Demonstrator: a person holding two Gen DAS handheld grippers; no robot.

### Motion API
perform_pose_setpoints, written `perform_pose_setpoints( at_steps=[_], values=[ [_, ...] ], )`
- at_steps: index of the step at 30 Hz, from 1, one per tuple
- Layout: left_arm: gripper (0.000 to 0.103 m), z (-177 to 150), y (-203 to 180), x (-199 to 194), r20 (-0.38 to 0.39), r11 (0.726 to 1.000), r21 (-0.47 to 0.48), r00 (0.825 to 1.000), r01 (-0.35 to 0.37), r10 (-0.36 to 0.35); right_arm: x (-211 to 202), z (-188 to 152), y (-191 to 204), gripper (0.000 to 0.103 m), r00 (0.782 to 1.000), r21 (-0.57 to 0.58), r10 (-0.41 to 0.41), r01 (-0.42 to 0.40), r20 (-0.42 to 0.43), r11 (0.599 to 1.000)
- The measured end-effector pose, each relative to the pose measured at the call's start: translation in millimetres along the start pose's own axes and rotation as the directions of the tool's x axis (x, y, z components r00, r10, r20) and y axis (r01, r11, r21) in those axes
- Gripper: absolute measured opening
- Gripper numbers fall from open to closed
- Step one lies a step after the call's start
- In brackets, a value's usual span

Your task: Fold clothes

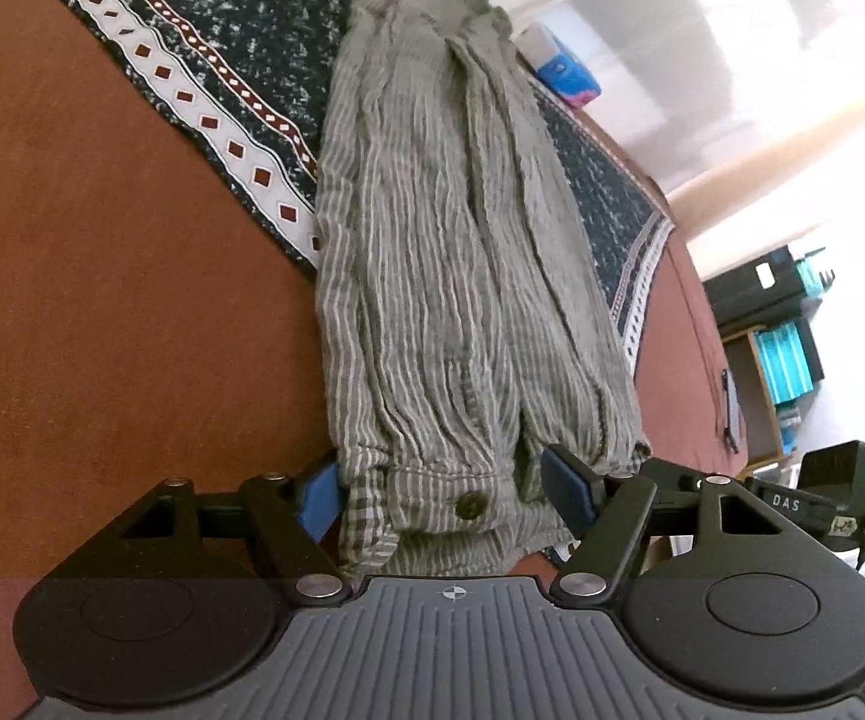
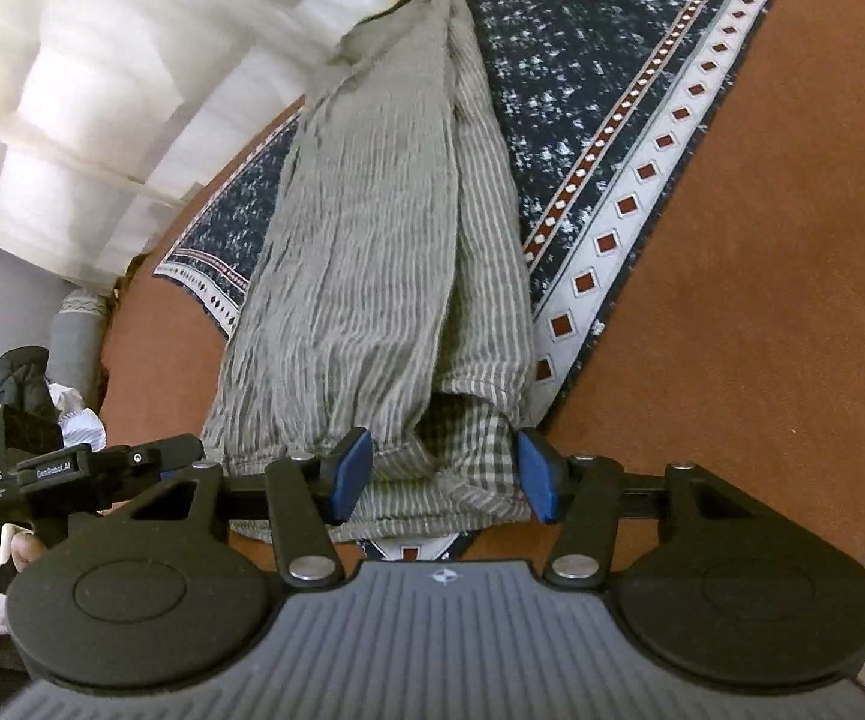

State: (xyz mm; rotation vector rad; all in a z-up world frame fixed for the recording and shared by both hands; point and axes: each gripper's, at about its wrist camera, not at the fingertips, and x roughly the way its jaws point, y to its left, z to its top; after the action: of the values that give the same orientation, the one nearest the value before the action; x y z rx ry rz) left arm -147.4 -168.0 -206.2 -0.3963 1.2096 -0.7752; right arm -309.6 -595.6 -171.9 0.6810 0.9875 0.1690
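Grey-green striped crinkled shirt (image 1: 444, 276) lies lengthwise on the dark blue patterned cloth (image 1: 240, 30) over the rust-brown surface (image 1: 102, 312), its near hem between open blue-padded fingers of left gripper (image 1: 441, 495) and right gripper (image 2: 444, 474).

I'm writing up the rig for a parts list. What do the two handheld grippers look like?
Both match: the left gripper and right gripper have matte black linkage arms with silver pivot screws, blue pads on the fingertips, round black side discs and a ribbed grey body with a small crosshair mark. White lettering marks each side block.

folded garment (image 1: 432, 276) lies on a mat (image 1: 240, 60) atop the bed (image 1: 102, 300).
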Motion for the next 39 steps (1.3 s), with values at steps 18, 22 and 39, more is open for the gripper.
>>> perform_pose_setpoints(
  at_steps=[18,22,39],
  values=[
    [0.023,-5.8,3.4,9.3,0.009,0.996,-0.058,0.998,-0.066,0.067,9.7,7.4,-12.5,0.005,0.996,0.049,0.062,-0.059,-0.065,0.997],
    [0.046,-4.7,4.1,10.0,0.008,0.996,-0.071,0.998,-0.058,0.059,7.2,10.3,-14.0,0.012,0.994,0.043,0.084,-0.081,-0.071,0.996],
    [0.017,13.9,-14.9,-13.0,0.014,0.993,-0.114,1.000,0.004,-0.002,7.5,32.6,-19.5,0.010,0.952,0.149,0.270,-0.249,-0.147,0.957]
  ],
)
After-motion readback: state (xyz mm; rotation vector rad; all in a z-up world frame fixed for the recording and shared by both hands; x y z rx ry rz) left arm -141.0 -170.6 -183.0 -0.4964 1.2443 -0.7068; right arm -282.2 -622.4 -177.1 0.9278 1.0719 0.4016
